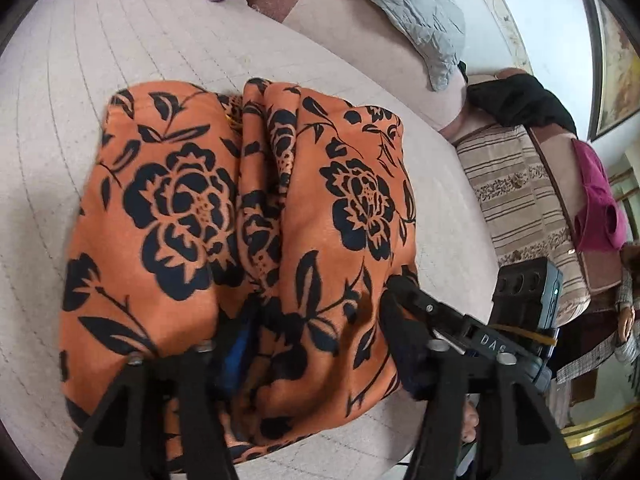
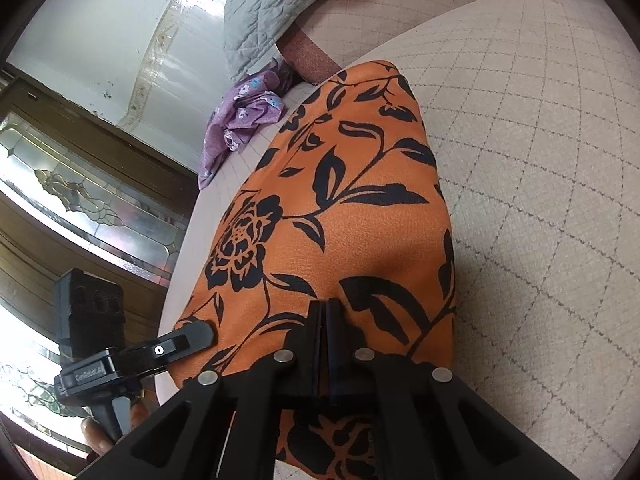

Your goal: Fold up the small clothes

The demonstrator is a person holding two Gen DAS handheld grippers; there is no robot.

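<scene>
An orange garment with black flowers (image 1: 256,216) lies folded on a quilted beige cushion (image 1: 72,80). My left gripper (image 1: 312,340) is at its near edge, jaws apart, and a hump of the cloth rises between them without being squeezed. My right gripper (image 2: 326,310) sits on the same garment (image 2: 340,200) with its fingers pressed together, and a thin pinch of the fabric appears caught at the tips. The left wrist view shows the right gripper's fingers (image 1: 404,300) at the garment's near right corner. One left finger (image 2: 192,334) touches the garment's left edge in the right wrist view.
A purple flowered cloth (image 2: 244,120) lies at the cushion's far edge beside a grey quilted pillow (image 1: 412,12). To the right stands a striped armrest (image 1: 516,192) with a black cloth (image 1: 520,104) and a magenta cloth (image 1: 600,200) draped on it.
</scene>
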